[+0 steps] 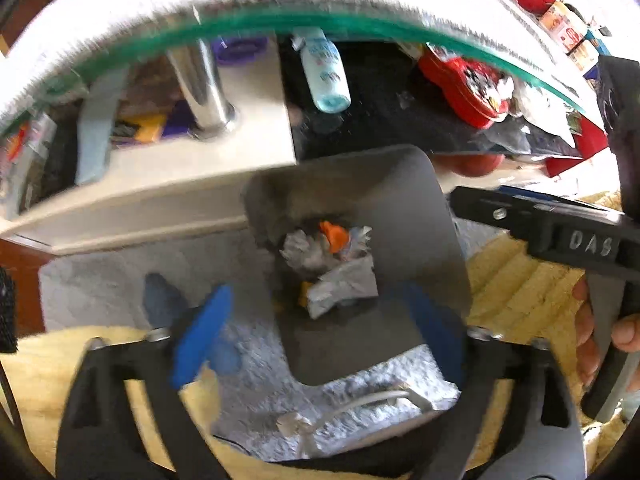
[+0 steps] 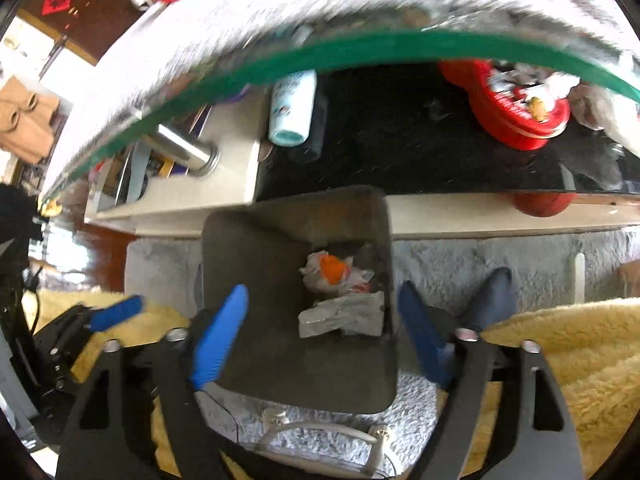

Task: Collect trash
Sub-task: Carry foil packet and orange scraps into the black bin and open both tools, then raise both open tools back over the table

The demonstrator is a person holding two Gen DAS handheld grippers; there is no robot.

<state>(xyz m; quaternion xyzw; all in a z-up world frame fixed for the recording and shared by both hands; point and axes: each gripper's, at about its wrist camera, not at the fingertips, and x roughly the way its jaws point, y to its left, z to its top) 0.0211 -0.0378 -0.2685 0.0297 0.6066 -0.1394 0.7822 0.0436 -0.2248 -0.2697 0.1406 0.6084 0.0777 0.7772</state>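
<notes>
Holding the left gripper [image 1: 316, 288] wide open and empty, pointing steeply down into the bin [image 1: 432, 220]. Holding the right gripper [image 2: 323, 288] the same way over the bin [image 2: 248, 248], blue fingers spread, gripping nothing. Finding the trash [image 1: 344, 288] lying at the bottom of the bin in both views: crumpled grey-white paper with an orange scrap behind it, clear of every finger.

Catching, in the left view only, the right gripper [image 1: 560, 232] from the side, reaching in from the right edge, with a hand [image 1: 624, 332] curling round its handle. Catching, in the right view only, one blue finger of the left gripper [image 2: 116, 312] poking in at lower left, beside the bin's left wall. Seeing the trash [image 2: 344, 314] nearer the bin's right wall from this side.

Looking past the bin at the table [image 1: 320, 20], its green glass edge arching across the top of both views and blurring. Spotting beneath the glass [image 2: 360, 44] a pale bottle [image 1: 326, 72] [image 2: 292, 108] lying on its side, a red tin [image 1: 464, 84] [image 2: 516, 108] to its right, and a chrome post [image 1: 204, 88] [image 2: 180, 148] to its left.

Noting a grey rug [image 1: 100, 280] [image 2: 480, 252] under the bin, yellow fleece [image 1: 520, 280] [image 2: 580, 340] nearer the cameras, a white cable [image 1: 360, 400] [image 2: 320, 428] trailing just in front of the bin, and a blue-clad leg [image 2: 492, 296] just right of it. Seeing nothing blocking the bin's mouth.
</notes>
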